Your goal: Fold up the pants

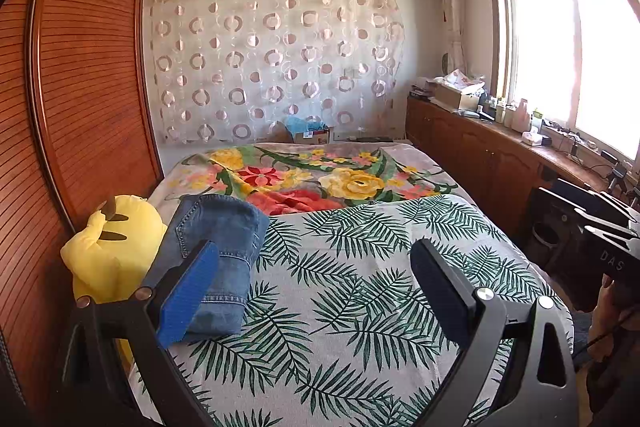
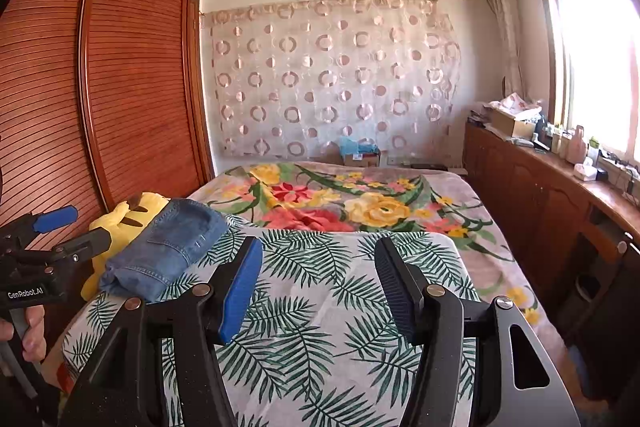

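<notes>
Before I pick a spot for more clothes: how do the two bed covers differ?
The leaf-print cover is pale with green fronds; the floral blanket has red and yellow flowers. The leaf-print cover lies nearer and overlaps the floral blanket's near edge. The folded jeans rest on the leaf-print cover only. Both lie flat on the bed.

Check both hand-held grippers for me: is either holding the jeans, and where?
Neither. The left hand-held gripper and right hand-held gripper are both open with nothing between the fingers. The folded jeans lie on the leaf-print cover beside the yellow plush toy.
</notes>
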The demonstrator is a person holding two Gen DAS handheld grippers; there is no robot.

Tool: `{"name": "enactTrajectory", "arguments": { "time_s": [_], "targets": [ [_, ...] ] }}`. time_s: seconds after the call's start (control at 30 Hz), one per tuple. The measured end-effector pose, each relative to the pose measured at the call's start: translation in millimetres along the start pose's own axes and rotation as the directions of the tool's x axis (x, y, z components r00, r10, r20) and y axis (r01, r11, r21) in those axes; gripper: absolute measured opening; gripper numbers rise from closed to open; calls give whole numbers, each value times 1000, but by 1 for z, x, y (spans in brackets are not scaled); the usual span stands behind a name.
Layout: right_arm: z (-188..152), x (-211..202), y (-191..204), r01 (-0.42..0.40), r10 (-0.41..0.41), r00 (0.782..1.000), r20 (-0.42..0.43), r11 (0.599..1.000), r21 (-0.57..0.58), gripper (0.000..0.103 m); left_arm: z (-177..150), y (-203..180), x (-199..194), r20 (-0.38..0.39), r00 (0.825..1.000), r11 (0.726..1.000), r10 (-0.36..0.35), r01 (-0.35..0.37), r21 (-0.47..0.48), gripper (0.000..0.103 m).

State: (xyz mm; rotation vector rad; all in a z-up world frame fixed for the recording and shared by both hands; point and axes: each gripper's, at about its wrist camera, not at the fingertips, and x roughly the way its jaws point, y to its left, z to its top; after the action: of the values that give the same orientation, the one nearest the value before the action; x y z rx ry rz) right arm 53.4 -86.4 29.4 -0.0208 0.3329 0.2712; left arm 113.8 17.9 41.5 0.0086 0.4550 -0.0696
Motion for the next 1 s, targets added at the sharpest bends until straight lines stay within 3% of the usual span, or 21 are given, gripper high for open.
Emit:
{"name": "enactTrajectory", "arguments": {
  "time_s": [1.0],
  "targets": [
    [-11, -8, -6, 3, -3, 1000, 2, 1000, 8, 60, 0, 0, 0, 2, 1000, 1000, 1, -1, -1, 97]
  ]
}}
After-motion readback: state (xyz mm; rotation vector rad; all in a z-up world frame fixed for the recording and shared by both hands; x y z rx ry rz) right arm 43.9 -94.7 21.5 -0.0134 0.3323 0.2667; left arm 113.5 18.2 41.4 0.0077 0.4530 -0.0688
